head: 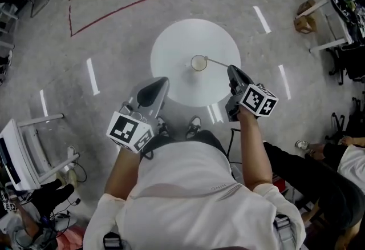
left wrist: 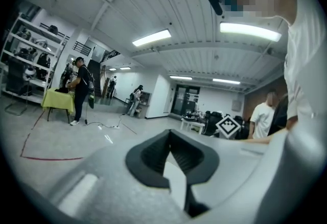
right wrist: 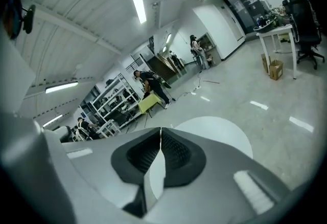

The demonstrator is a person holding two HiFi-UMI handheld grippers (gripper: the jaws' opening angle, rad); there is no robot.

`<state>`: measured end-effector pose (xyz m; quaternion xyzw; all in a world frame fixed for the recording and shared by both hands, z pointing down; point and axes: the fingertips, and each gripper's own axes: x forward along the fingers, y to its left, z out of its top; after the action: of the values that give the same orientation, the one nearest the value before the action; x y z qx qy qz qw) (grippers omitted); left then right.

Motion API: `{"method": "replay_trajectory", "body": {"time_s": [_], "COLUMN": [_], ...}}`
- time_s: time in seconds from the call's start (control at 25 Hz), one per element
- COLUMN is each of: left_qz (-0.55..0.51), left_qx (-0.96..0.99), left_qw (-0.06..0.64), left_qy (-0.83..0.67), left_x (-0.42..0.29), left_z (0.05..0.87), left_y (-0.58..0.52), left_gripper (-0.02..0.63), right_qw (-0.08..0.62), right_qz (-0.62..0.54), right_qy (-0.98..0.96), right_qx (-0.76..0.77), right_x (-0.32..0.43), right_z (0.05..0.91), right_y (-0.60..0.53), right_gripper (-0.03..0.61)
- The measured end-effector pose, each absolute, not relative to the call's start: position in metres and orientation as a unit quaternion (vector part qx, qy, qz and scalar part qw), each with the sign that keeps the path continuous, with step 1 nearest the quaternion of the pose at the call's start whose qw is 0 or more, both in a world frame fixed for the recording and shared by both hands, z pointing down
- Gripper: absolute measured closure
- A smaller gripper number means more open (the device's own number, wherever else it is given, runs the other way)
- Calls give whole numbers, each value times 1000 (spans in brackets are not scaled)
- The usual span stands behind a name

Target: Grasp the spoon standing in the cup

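- Grey speckled floor fills the head view, with a red line [head: 117, 12] across it and a round white table [head: 171, 43] at its middle.
- On the table stands the cup [head: 198, 63]; the spoon [head: 217, 63] leans out of it, handle towards the right.
- The right hand-held gripper [head: 232, 70] has its tip just at the handle's end; contact cannot be made out. The left hand-held gripper [head: 163, 82] hangs over the table's near edge, well apart from the cup.
- A cardboard box [head: 305, 23] and a white desk [head: 331, 15] stand far right, and a white rack [head: 23, 152] at the left.
- Left gripper view: its jaws meet at the tips with nothing between them. Beyond are shelves [left wrist: 25, 64], a person in dark clothes [left wrist: 80, 90] by a yellow cloth [left wrist: 57, 100], and the other gripper's marker cube [left wrist: 228, 126].
- Right gripper view: its jaws are pressed together and no spoon shows between them. The table's top lies just past them, with an office chair [right wrist: 301, 23] farther off.
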<state>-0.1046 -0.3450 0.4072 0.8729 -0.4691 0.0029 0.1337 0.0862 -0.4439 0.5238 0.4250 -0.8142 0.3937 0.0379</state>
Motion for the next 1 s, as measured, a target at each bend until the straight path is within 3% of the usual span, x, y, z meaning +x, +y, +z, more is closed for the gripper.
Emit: {"method": "replay_trajectory", "body": {"time_s": [0.24,0.52,1.0], "left_qz": [-15,-25,-17], "left_qx": [890,905,912], "left_qw": [112,76,43], "left_qy": [-441,-417,-408], "left_x": [-89,-73,-66], "left_z": [376,336,317], "left_y": [-337,-328,-302], "left_gripper": [613,613,614], "right_qw": [-23,-20,-34], "right_qz": [306,124,58], "right_qy": [-842,-870,-881], "right_qx": [444,477,468], "right_x": [109,125,119], "right_z": [439,355,310], "right_y": [-411,-365,-325], "right_gripper": [569,569,568]}}
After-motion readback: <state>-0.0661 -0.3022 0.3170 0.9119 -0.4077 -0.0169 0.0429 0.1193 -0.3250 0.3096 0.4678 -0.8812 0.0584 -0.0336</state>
